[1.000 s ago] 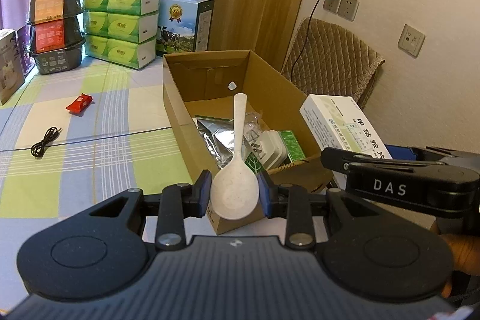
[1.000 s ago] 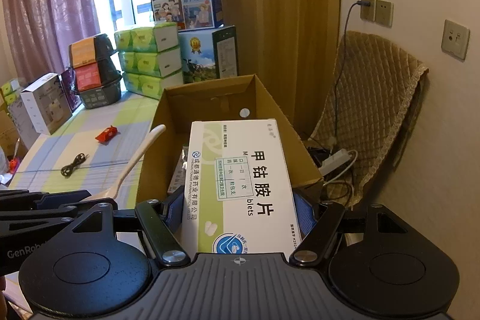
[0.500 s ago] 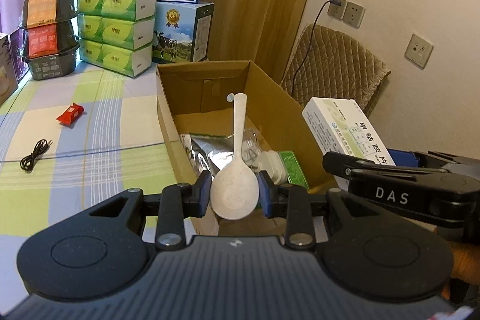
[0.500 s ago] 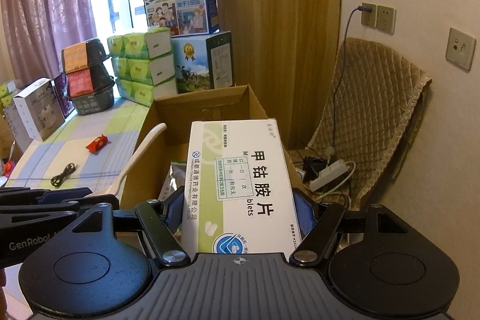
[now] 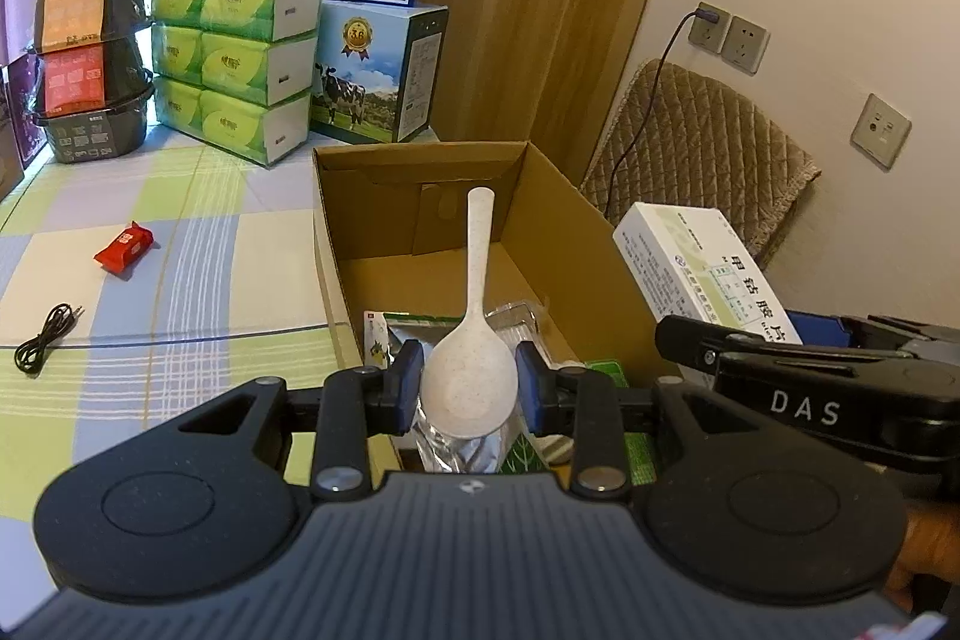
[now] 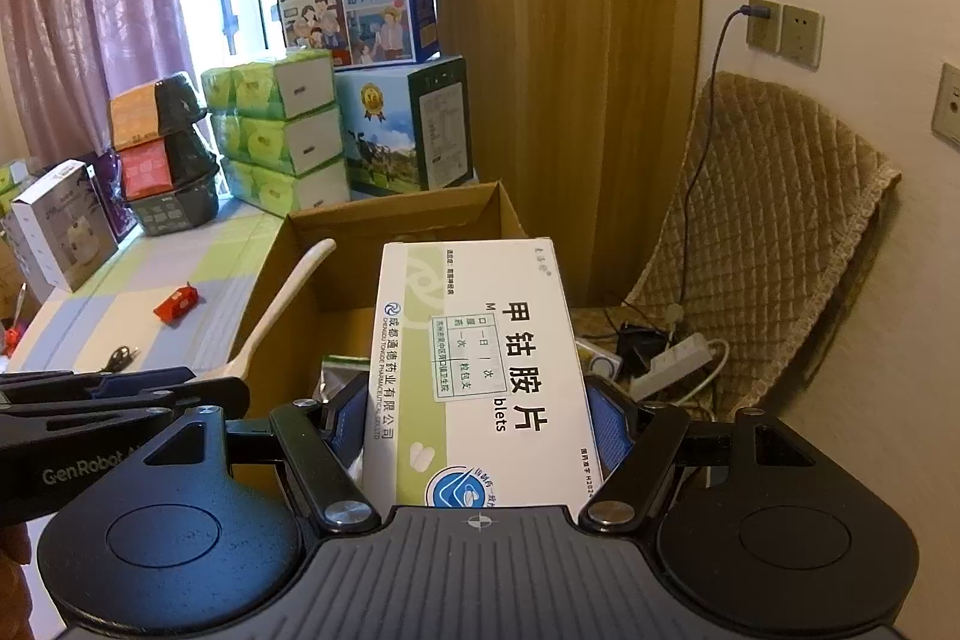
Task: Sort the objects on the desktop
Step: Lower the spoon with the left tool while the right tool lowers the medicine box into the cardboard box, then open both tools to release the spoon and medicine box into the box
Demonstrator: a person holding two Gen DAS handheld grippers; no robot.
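The left claw [image 5: 468, 379] pinched the bowl of a white speckled rice spoon [image 5: 471, 340], its handle pointing far over the open cardboard box [image 5: 570, 214] on the checked bench [image 5: 198, 268]. To its right, the right claw [image 6: 480, 430] clamped a white-and-green medicine box [image 6: 480, 370] above the same carton. A red snack packet [image 5: 124, 244] and a coiled black cable [image 5: 45, 337] lay left on the bench.

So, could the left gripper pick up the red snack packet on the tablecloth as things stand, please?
Probably not yet: the left gripper is shut on the white spoon, so it must drop that first. The red snack packet itself lies unobstructed on the tablecloth.
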